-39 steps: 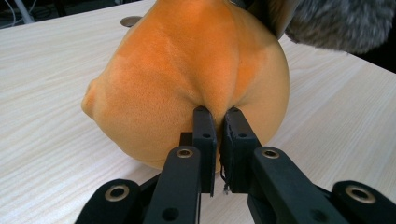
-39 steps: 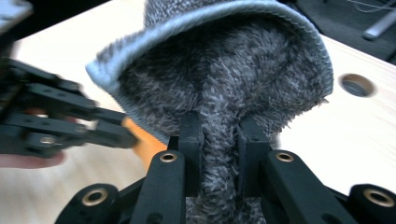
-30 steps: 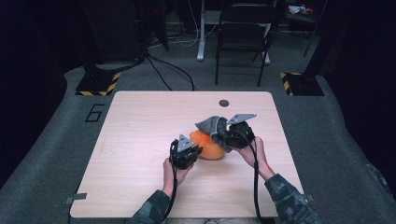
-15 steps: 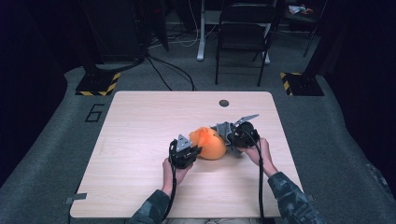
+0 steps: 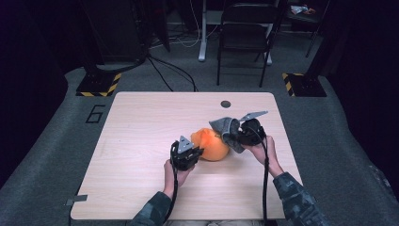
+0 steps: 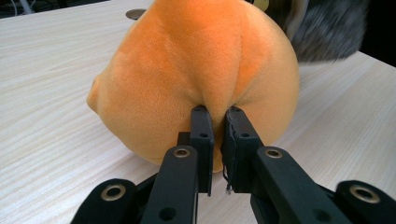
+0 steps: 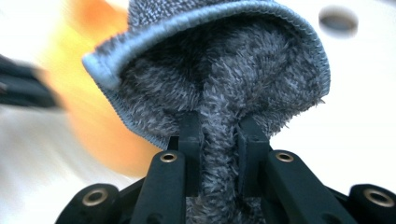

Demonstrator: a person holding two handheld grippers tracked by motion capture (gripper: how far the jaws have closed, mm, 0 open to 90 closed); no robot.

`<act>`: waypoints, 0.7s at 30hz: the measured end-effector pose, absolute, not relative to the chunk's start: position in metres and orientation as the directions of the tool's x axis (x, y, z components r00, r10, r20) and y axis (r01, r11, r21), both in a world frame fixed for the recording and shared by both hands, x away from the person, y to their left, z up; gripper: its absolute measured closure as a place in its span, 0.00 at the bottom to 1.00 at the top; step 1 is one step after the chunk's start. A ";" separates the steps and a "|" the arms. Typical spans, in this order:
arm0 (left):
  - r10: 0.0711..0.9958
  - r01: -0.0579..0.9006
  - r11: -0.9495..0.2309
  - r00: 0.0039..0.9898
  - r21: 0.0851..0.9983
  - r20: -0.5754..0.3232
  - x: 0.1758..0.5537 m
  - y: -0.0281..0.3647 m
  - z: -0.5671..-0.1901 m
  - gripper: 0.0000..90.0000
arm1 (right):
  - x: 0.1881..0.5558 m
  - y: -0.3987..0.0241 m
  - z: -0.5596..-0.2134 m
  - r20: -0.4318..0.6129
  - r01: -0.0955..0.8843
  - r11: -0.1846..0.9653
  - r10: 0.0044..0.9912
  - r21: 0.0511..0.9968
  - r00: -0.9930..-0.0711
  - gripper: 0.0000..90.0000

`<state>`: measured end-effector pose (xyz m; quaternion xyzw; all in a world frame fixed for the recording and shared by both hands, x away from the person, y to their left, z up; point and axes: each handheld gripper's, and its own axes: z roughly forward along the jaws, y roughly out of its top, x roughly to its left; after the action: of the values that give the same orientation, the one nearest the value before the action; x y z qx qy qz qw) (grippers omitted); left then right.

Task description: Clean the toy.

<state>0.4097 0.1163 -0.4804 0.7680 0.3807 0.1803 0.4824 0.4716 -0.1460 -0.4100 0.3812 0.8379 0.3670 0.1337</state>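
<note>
Left tongs [image 6: 217,122] pinch orange plush [image 6: 196,70]; right tongs [image 7: 219,128] clamp upright grey cloth [image 7: 224,74].

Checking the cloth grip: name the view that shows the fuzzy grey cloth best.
Right gripper view: the fuzzy grey cloth bunches between the jaws. The high view shows it small beside the orange plush toy; the left gripper view catches a blurred corner.

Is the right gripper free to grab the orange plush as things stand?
Probably not. The right gripper is shut on the grey cloth, so its jaws are occupied; the orange plush lies close beside it.
</note>
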 end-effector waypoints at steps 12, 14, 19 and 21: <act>0.759 0.419 -0.247 0.644 0.874 -0.095 0.410 0.116 -0.481 0.92 | 0.453 -0.112 -0.407 0.004 0.464 0.508 0.671 0.726 -0.741 0.84; 0.758 0.418 -0.250 0.646 0.873 -0.092 0.410 0.116 -0.481 0.92 | 0.455 -0.115 -0.409 0.004 0.468 0.510 0.673 0.722 -0.740 0.84; 0.761 0.422 -0.244 0.642 0.873 -0.097 0.410 0.116 -0.482 0.92 | 0.463 -0.124 -0.415 0.012 0.509 0.528 0.687 0.680 -0.727 0.84; 0.761 0.421 -0.243 0.642 0.874 -0.097 0.410 0.116 -0.482 0.92 | 0.466 -0.126 -0.420 0.018 0.531 0.528 0.698 0.663 -0.716 0.84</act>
<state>0.4103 0.1163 -0.4817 0.7683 0.3845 0.1771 0.4801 0.4659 -0.1264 -0.4196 0.3553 0.8649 0.3313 0.1259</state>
